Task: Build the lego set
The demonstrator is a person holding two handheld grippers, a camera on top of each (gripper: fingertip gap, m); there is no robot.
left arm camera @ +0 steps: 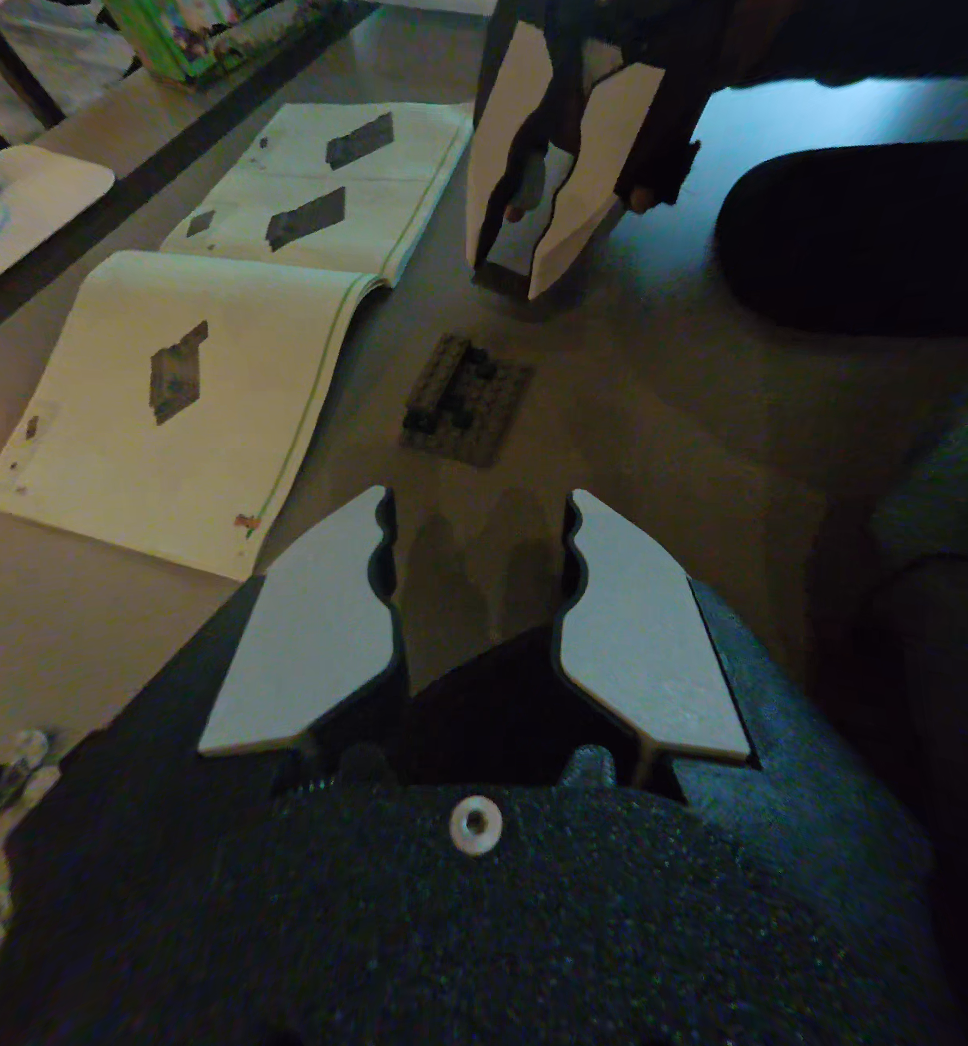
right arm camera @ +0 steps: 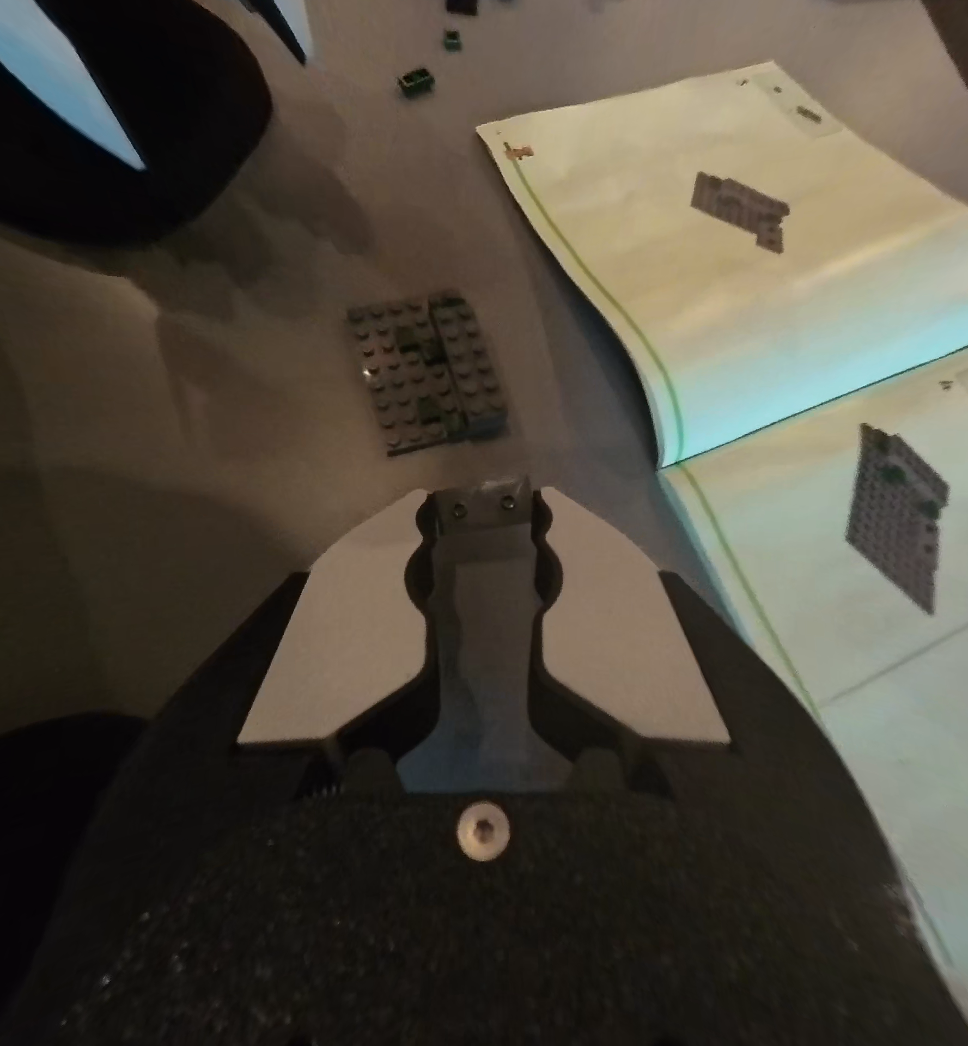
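Note:
A grey Lego baseplate with a raised grey strip and a few dark bricks (left arm camera: 466, 403) lies on the table; it also shows in the right wrist view (right arm camera: 426, 371). My left gripper (left arm camera: 478, 498) is open and empty, just short of the plate. My right gripper (right arm camera: 484, 498) is shut on a long grey Lego piece (right arm camera: 484, 594), held a little short of the plate. The right gripper also shows in the left wrist view (left arm camera: 518, 286), beyond the plate, tips down.
An open instruction booklet (left arm camera: 187, 396) lies left of the plate; in the right wrist view it (right arm camera: 781, 294) lies on the right. Loose green bricks (right arm camera: 415, 83) lie at the far edge. A green box (left arm camera: 187, 39) and a pale placemat (left arm camera: 34, 204) sit far left. Across from one pair of fingers to the other is roughly 15 centimetres.

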